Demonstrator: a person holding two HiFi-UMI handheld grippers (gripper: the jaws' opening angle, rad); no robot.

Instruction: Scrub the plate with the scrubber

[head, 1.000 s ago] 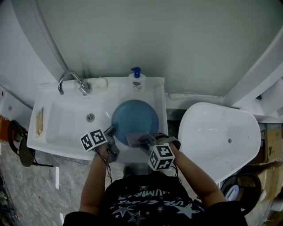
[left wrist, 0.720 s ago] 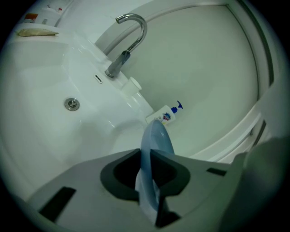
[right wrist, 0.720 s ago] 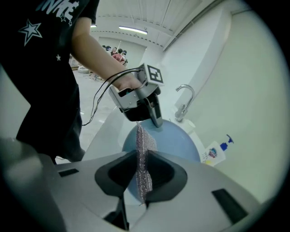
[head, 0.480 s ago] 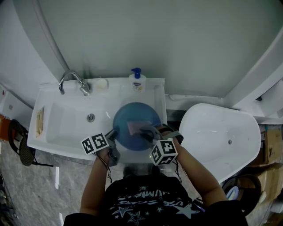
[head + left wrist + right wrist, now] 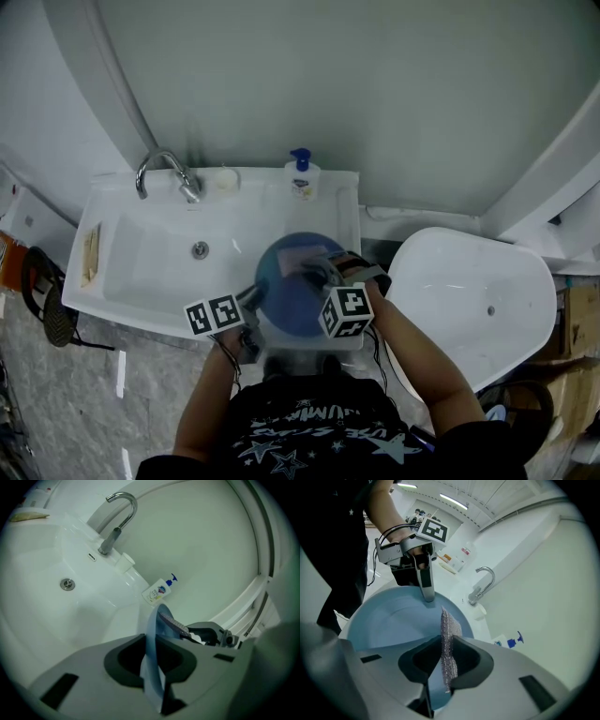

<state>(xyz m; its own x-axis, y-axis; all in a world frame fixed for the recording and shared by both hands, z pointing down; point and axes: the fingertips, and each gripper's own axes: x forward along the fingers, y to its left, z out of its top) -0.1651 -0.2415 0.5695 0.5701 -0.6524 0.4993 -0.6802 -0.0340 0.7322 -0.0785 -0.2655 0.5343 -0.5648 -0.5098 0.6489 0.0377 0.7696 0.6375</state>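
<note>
Since a second ago the right gripper (image 5: pixel 317 274) has carried the scrubber (image 5: pixel 302 255) across the plate (image 5: pixel 292 305), from the edge near the person to the far edge, toward the soap bottle (image 5: pixel 302 178). Its jaws are clenched on the scrubber, which stands edge-on between them, so its flat side can rub the blue surface. The left gripper (image 5: pixel 251 300) is clamped on the rim of the plate at the person's left side. I think this grip is there to keep the plate steady against the push of the scrubbing. The plate is over the right part of the sink (image 5: pixel 141 272), away from the faucet (image 5: pixel 169 173), probably so that any water falls into the basin. Whether the scrubber really presses on the plate at this moment I cannot say for sure, because from above the gripper covers the contact.
</note>
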